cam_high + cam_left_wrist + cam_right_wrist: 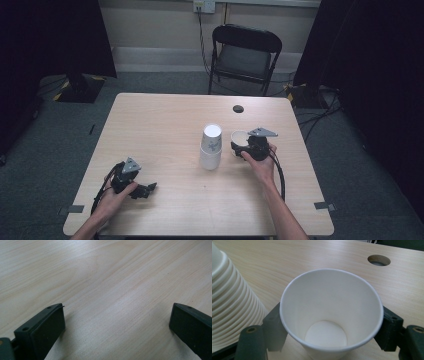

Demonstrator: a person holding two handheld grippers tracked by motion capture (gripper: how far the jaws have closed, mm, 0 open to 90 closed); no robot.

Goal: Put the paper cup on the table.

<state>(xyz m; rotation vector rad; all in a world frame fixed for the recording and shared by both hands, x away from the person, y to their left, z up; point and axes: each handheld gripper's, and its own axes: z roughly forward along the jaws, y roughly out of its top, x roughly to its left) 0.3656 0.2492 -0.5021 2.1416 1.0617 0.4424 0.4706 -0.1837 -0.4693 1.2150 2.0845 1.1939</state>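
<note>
Paper cup (329,315) stands upright on the counter (165,120), between my right claw's (241,146) jaws, which sit against its sides, just beside the stack of upturned paper cups (211,146). My left claw (117,327) rests wide open and empty near the counter's front-left corner.

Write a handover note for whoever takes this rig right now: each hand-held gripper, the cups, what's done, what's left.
Left hand-held gripper: open, nothing between its jaws, low at the table's near-left.
Right hand-held gripper: jaws either side of a single upright paper cup; whether the pads press, I cannot tell.
Upside-down cup stack: mid-table, just left of that cup.
Done: one cup stands apart from the stack.
Left, probably: clear the single cup, then take the next from the stack.
</note>
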